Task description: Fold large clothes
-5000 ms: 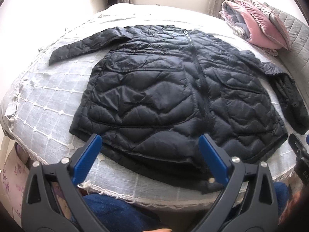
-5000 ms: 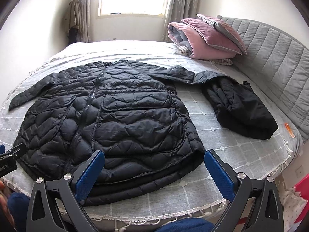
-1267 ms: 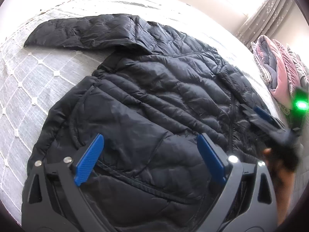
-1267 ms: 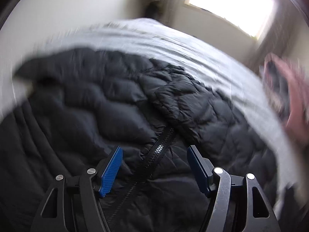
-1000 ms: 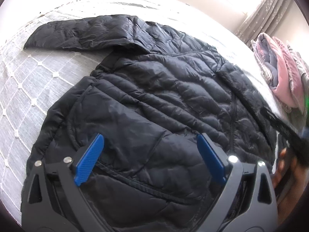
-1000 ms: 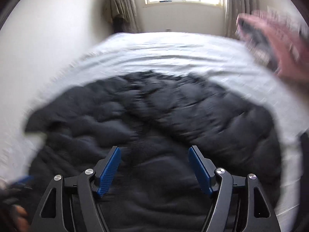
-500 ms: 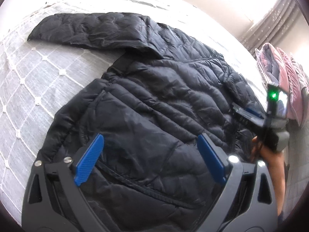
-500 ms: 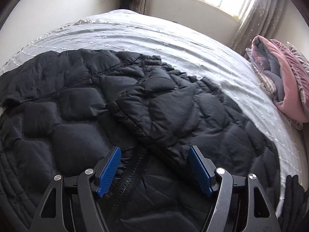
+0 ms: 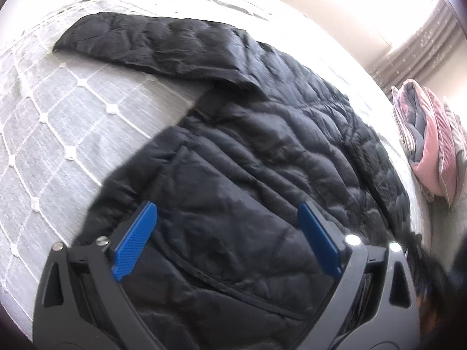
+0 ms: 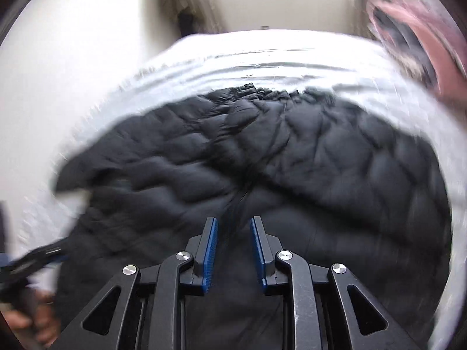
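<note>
A black quilted puffer jacket [image 9: 262, 157] lies flat on the bed, one sleeve [image 9: 151, 43] stretched out to the upper left. My left gripper [image 9: 227, 221] is wide open, low over the jacket's front panel. In the blurred right wrist view the same jacket [image 10: 321, 151] fills the middle, with its right sleeve folded across the chest. My right gripper [image 10: 233, 233] has its jaws drawn close, a narrow gap left, over the zipper line [image 10: 239, 198]; nothing shows between the pads.
The bed has a white lace-grid cover [image 9: 58, 122]. Pink and grey folded bedding [image 9: 429, 145] lies at the right; it also shows in the right wrist view [image 10: 414, 29]. A window and curtains stand behind the bed.
My right gripper's jaws have closed from wide apart to a narrow gap, and it swung sideways over the jacket. My left gripper drifted slightly and stays open.
</note>
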